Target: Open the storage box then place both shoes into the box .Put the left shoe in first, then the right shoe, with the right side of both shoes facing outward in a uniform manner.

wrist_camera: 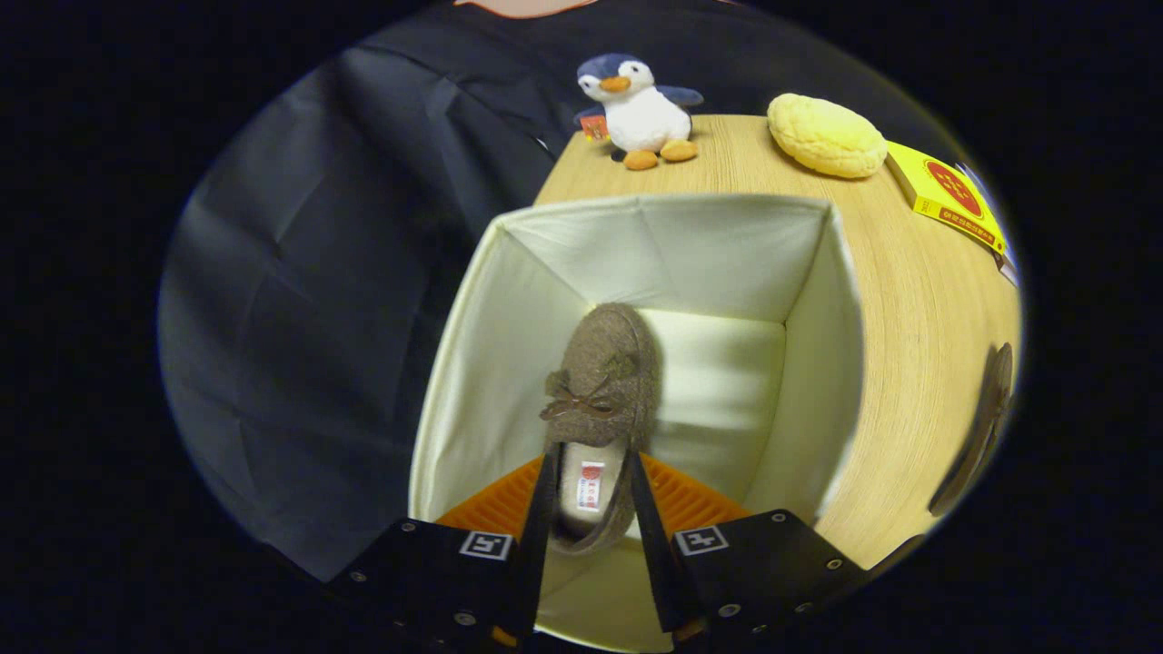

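Brown fuzzy shoe (601, 400) going down into the open storage box (472, 363).

Gripper view: gripper (591, 509) squeezing the heel end of the shoe with both fingers, jaws narrow, toe pointing away and hanging inside the cream box on the wooden table (918, 345). Looking like the putting-in step, likely the first shoe; another dark shoe (977, 427), maybe, waiting on the table to the right. Next: lowering, laying on the correct side, letting go. Small red and white label inside the shoe, too tiny to read. Same for the yellow packet (945, 193).
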Action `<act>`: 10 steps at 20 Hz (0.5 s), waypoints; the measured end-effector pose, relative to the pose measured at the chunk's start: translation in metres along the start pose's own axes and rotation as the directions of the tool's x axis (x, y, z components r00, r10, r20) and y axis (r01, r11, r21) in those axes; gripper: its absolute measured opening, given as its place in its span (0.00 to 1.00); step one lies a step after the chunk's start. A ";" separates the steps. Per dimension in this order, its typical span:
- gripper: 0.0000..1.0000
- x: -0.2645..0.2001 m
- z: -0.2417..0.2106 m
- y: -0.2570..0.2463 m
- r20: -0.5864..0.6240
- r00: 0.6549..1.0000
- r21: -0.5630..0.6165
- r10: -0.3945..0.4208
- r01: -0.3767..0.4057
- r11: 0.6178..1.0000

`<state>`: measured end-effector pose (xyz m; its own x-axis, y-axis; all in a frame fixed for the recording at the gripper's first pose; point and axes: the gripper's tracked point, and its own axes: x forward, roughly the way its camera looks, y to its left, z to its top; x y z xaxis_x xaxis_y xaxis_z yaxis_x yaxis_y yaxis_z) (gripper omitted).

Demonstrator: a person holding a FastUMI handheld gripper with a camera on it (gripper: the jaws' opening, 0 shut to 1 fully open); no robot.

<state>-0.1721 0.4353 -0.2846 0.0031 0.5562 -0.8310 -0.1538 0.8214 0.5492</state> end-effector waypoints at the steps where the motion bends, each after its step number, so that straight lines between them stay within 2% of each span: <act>1: 0.58 -0.018 0.003 -0.001 0.023 0.999 0.001 0.027 -0.028 1.000; 2: 0.62 -0.036 0.006 -0.006 0.050 0.998 -0.007 0.040 -0.040 0.999; 3: 0.70 -0.053 0.011 -0.013 0.079 0.996 -0.015 0.048 -0.047 0.999; 6: 0.82 -0.103 0.021 -0.046 0.173 0.983 -0.015 0.059 -0.058 0.998; 8: 0.86 -0.130 0.023 -0.086 0.229 0.973 -0.002 0.027 -0.027 1.000; 10: 0.89 -0.141 0.015 -0.138 0.257 0.965 0.018 -0.052 0.049 0.999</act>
<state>-0.1370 0.2453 -0.2415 0.2646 0.5266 -0.8079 -0.1359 0.8498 0.5093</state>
